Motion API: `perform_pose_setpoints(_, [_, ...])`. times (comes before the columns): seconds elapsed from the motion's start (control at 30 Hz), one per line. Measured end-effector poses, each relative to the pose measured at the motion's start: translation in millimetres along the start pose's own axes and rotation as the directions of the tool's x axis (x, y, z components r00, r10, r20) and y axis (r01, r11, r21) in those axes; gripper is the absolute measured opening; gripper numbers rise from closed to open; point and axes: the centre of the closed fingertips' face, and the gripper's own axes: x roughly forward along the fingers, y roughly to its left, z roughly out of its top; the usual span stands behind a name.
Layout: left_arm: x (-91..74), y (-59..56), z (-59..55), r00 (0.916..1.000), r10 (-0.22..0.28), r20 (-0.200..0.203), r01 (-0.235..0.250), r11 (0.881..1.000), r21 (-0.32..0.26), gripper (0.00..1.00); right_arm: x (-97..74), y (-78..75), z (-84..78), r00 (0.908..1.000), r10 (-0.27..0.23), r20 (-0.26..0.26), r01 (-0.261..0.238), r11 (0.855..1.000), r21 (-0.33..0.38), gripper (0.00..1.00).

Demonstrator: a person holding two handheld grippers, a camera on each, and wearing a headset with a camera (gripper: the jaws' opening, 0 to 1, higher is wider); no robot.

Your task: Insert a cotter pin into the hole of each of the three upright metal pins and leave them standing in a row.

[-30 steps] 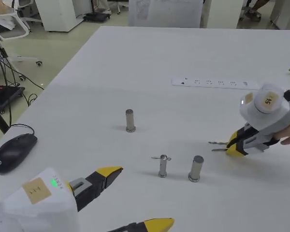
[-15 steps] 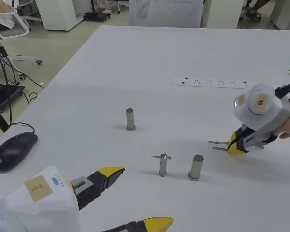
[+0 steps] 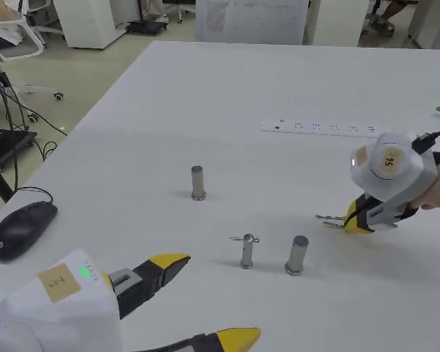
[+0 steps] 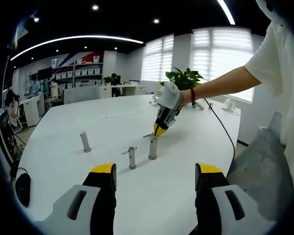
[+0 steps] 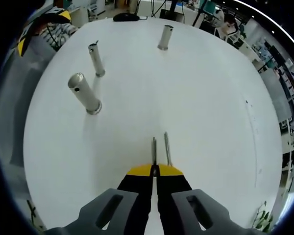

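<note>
Three upright metal pins stand on the white table: a far one, a middle one with a cotter pin through its top, and a bare one beside it. My right gripper is shut on a cotter pin, whose two thin prongs point towards the bare pin, a short gap away. The pinned one and the far one stand behind it. My left gripper hangs open near the table's front, with nothing between its jaws. It faces the pins.
A white power strip lies behind the pins. A black mouse sits near the table's left edge. Beyond that edge are cables and a chair on the floor. Bare tabletop surrounds the pins.
My right gripper has edged slightly left towards the bare pin, still holding the cotter pin. The left gripper and the three pins have stayed put.
</note>
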Motion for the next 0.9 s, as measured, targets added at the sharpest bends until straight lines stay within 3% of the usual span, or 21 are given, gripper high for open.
perform_pose_setpoints(0.3, [2.9,-1.3,1.3,0.9999,-0.001,-0.012,0.002,1.000,0.010,0.60,-13.8,3.7,8.4,0.9989,-0.035,0.033,0.036,0.999,-0.032,0.02])
perform_pose_setpoints(0.5, [9.1,-5.6,6.2,0.9996,-0.020,-0.017,0.021,1.000,0.018,0.55,-36.2,7.9,25.4,0.9918,-0.086,0.094,0.093,0.993,-0.071,0.03])
perform_pose_setpoints(0.63, [11.5,-6.3,11.8,0.9995,-0.030,-0.008,0.030,0.999,0.016,0.53,-54.1,11.9,39.6,0.9819,-0.124,0.143,0.139,0.985,-0.102,0.03])
perform_pose_setpoints(0.9, [19.1,-8.2,20.3,0.9992,-0.039,-0.003,0.039,0.999,-0.003,0.44,-84.8,26.8,66.5,0.9528,-0.188,0.238,0.230,0.960,-0.162,0.03])
